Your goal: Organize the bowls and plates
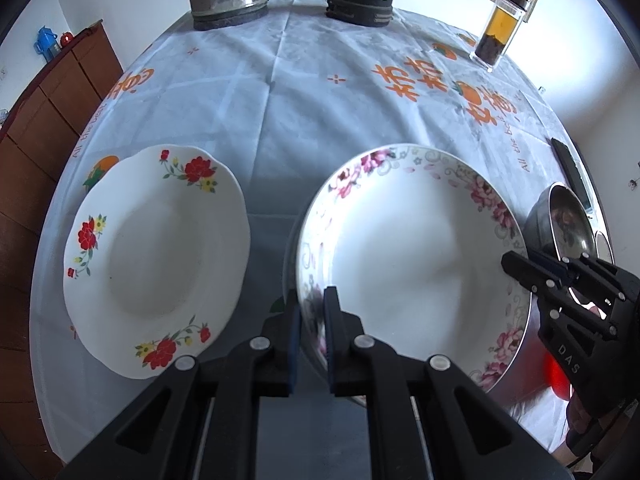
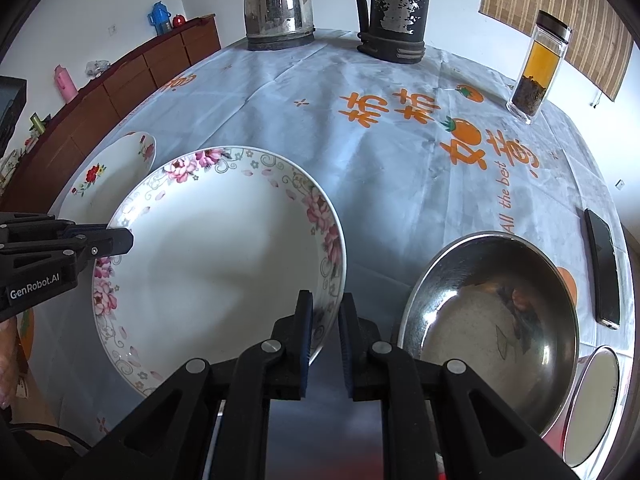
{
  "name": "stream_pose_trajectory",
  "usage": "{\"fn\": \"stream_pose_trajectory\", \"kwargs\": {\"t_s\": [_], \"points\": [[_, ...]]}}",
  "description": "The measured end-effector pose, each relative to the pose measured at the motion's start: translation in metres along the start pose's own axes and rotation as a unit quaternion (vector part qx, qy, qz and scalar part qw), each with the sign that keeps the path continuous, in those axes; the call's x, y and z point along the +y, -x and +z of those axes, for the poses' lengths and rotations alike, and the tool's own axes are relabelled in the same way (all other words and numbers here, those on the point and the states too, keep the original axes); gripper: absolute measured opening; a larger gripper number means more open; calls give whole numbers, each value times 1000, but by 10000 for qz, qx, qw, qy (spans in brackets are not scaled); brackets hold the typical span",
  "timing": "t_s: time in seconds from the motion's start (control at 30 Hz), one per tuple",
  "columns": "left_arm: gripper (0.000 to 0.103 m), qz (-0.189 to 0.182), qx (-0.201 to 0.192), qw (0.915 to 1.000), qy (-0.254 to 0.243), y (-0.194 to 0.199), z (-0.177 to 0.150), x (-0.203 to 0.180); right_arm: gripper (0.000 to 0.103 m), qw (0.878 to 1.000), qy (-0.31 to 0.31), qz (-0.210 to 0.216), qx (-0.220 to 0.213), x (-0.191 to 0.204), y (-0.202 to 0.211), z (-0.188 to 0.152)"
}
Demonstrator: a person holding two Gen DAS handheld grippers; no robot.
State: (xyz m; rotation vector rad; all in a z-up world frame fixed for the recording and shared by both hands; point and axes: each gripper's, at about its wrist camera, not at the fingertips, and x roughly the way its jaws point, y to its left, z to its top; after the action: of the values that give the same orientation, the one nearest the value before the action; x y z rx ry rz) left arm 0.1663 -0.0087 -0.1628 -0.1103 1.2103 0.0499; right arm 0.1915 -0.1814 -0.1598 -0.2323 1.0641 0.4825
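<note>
A white plate with pink flowers [image 1: 408,256] is held between both grippers, lifted and tilted over the table; it also shows in the right wrist view [image 2: 216,256]. My left gripper [image 1: 311,320] is shut on its left rim. My right gripper [image 2: 325,320] is shut on its right rim, and shows in the left wrist view [image 1: 520,268]. A white plate with red flowers [image 1: 156,256] lies on the table to the left [image 2: 112,168]. A steel bowl [image 2: 492,328] sits to the right [image 1: 564,220].
The table [image 1: 304,92] has a white printed cloth. At its far edge stand a steel kettle [image 2: 278,4], a dark jug [image 2: 394,12] and a glass tea jar [image 2: 538,68]. A phone [image 2: 602,268] lies at the right. A wooden cabinet [image 2: 120,92] stands at the left.
</note>
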Motion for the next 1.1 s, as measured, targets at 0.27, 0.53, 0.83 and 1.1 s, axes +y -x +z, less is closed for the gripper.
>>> {"fn": "stream_pose_trajectory", "kwargs": {"t_s": [0.27,0.53,0.83,1.1], "points": [[8,-2,5,10000,52,0,0,1,14,10000,-19,19,16,0,-1,0],[8,-17,10,10000,85,0,0,3,14,10000,-27,20,17,0,-2,0],[12,74,-58,9999,60,4,-1,3,13,10000,21,-3,25,2,-3,-1],[13,24,-31,9999,130,5,-2,5,13,10000,26,-3,31,2,-3,-1]]}}
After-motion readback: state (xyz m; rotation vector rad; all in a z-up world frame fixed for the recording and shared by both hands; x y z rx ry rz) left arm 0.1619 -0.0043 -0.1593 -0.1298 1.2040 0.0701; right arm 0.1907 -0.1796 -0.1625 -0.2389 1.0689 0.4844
